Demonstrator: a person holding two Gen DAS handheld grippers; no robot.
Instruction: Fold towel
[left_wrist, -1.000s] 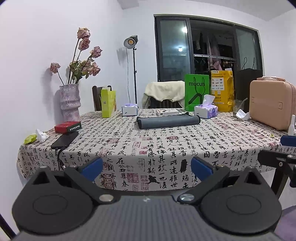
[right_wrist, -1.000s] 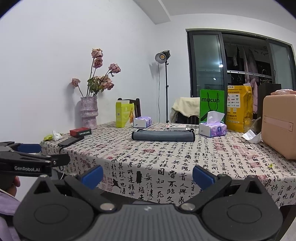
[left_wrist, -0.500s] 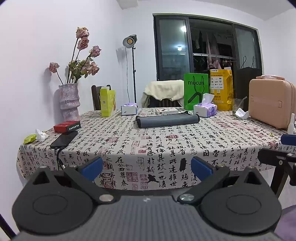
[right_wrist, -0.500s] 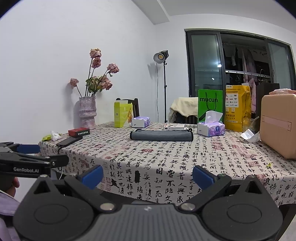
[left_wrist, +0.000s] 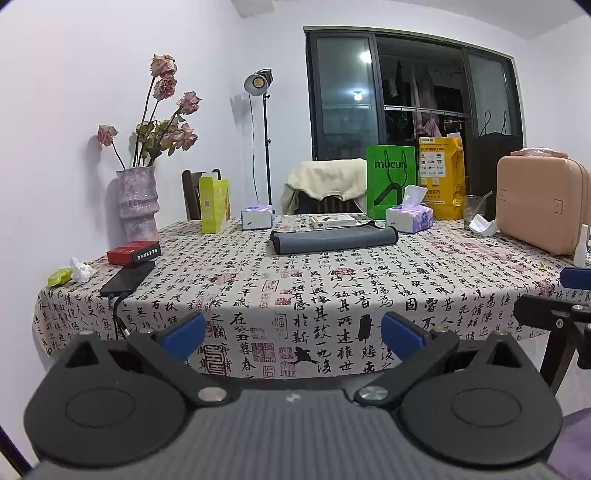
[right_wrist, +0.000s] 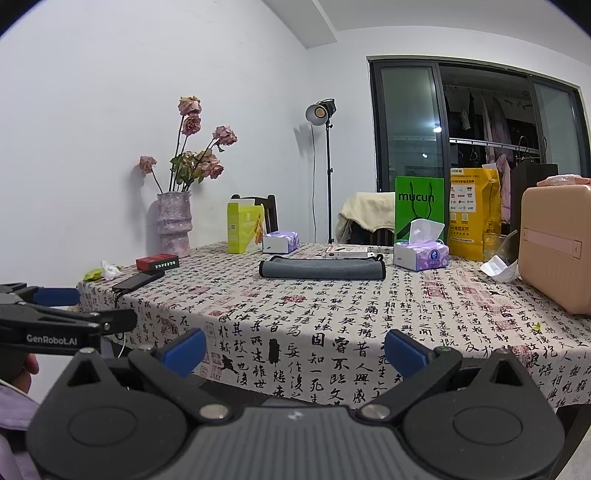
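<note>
The folded grey cloth towel (left_wrist: 334, 240) (right_wrist: 322, 268) lies flat toward the far side of the surface (left_wrist: 332, 291) (right_wrist: 332, 314), which is covered by a cloth printed with black calligraphy. It sits just in front of a small white box, between a purple-and-white tissue pack (left_wrist: 257, 218) on its left and a purple tissue pack with a sheet sticking up (left_wrist: 409, 216) on its right.

The left gripper (left_wrist: 293, 334) hangs in front of the near edge of the surface, its jaws spread wide with nothing between the blue pads. The right gripper (right_wrist: 293, 350) is likewise off the near edge, jaws wide and empty. Both are well apart from the towel.

A pink mottled ceramic vase of dried roses (left_wrist: 137, 203) stands at the far left corner, and a peach hard-shell case (left_wrist: 539, 206) stands at the right.
</note>
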